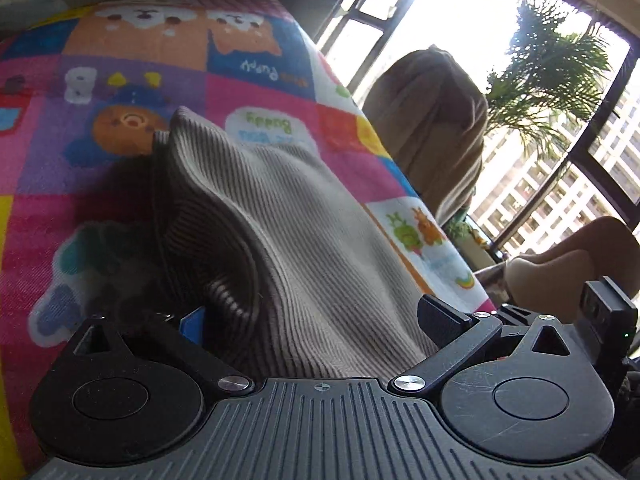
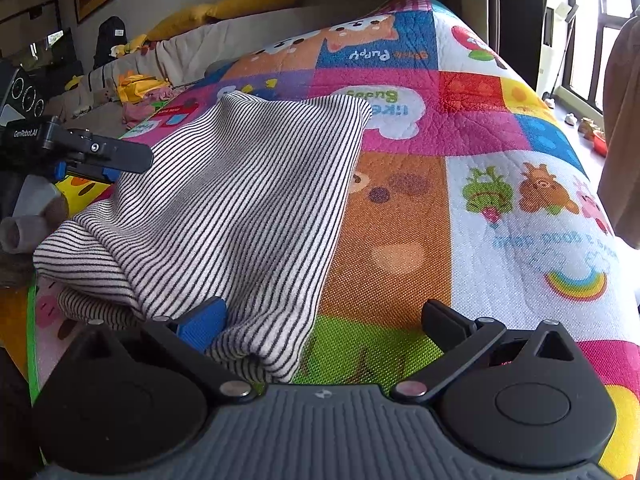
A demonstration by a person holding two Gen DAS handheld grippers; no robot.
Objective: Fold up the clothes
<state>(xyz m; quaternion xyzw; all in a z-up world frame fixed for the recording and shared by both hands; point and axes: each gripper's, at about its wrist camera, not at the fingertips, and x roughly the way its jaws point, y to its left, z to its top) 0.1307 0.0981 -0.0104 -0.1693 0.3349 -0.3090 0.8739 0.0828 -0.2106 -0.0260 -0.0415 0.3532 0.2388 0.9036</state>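
A finely striped grey-and-white garment point(image 1: 304, 240) lies bunched on a colourful cartoon play mat point(image 1: 260, 92). In the left wrist view it rises in folds between the wide-apart fingers of my left gripper point(image 1: 316, 320), which is open; the fabric touches the blue pad point(image 1: 194, 322). My right gripper point(image 2: 324, 324) is open too, with the garment point(image 2: 240, 200) lying over its left blue pad point(image 2: 202, 326) and the mat point(image 2: 440, 128) showing beside its right finger. The left gripper point(image 2: 112, 164) appears at the garment's left edge. The right gripper point(image 1: 608, 312) shows at right, held by a hand point(image 1: 580, 252).
A sofa with yellow cushions point(image 2: 224, 8) and a heap of small clothes point(image 2: 136, 92) borders the mat's far left. To the right are large windows, a palm plant point(image 1: 560, 68) and a brown draped cloth point(image 1: 436, 120). The mat's right half is bare.
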